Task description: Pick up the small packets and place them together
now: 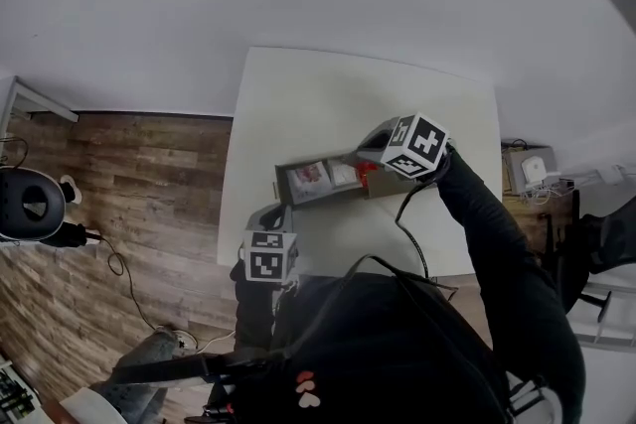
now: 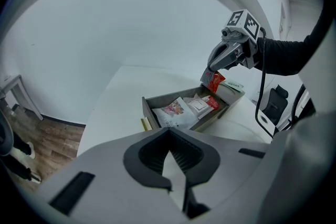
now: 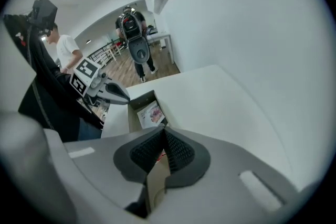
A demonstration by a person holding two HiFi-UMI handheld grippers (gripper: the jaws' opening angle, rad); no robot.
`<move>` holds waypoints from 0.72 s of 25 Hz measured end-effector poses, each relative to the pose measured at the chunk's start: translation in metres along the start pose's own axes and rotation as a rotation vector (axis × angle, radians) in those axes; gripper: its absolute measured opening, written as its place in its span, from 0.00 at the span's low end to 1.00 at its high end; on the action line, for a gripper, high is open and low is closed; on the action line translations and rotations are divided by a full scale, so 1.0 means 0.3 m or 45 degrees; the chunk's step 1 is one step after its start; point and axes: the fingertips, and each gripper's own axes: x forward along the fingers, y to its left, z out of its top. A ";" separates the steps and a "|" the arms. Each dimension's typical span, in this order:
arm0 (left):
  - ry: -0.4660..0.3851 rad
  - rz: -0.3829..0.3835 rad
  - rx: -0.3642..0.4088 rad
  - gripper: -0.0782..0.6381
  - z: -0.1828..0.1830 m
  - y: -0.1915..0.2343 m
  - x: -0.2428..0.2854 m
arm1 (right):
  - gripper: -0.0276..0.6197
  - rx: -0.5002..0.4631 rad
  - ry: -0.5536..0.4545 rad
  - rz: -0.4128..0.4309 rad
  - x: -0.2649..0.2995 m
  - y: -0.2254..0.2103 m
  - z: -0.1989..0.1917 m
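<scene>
A grey open tray (image 1: 328, 197) sits mid-table on the white table (image 1: 298, 94). Lying in it are a white packet with pink print (image 2: 173, 112), a small white packet (image 2: 199, 106) and a red packet (image 2: 212, 102). My right gripper (image 2: 210, 72) hangs over the tray's right end, shut on a red packet (image 2: 214, 81) that dangles from its tips. In the right gripper view only a red sliver of that packet (image 3: 161, 153) shows between the closed jaws. My left gripper (image 1: 268, 212) stays near the table's front edge, shut with nothing in it, pointing at the tray (image 2: 149, 110).
A pale packet (image 2: 237, 85) rests at the tray's right end. A small yellow piece (image 2: 145, 124) lies by its left corner. A black cable (image 1: 409, 233) trails from the right gripper. Wooden floor (image 1: 129, 184) lies left of the table. A bystander (image 3: 65, 52) stands far off.
</scene>
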 end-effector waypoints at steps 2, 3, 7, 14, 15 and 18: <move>0.005 -0.001 0.007 0.11 0.000 0.000 -0.001 | 0.05 0.087 -0.078 -0.055 -0.067 -0.035 -0.014; 0.008 0.000 0.011 0.11 0.000 0.000 -0.002 | 0.05 0.130 -0.108 -0.084 -0.100 -0.053 -0.029; 0.011 0.010 0.010 0.11 0.002 -0.002 0.000 | 0.05 0.315 -0.219 -0.170 -0.232 -0.118 -0.115; 0.017 0.032 0.012 0.11 0.007 -0.004 -0.001 | 0.05 0.653 -0.376 -0.200 -0.360 -0.157 -0.310; 0.019 0.034 0.011 0.11 0.005 -0.004 -0.002 | 0.05 0.690 -0.392 -0.199 -0.363 -0.160 -0.335; 0.030 0.044 0.010 0.11 0.001 -0.007 -0.007 | 0.05 0.785 -0.426 -0.196 -0.364 -0.174 -0.401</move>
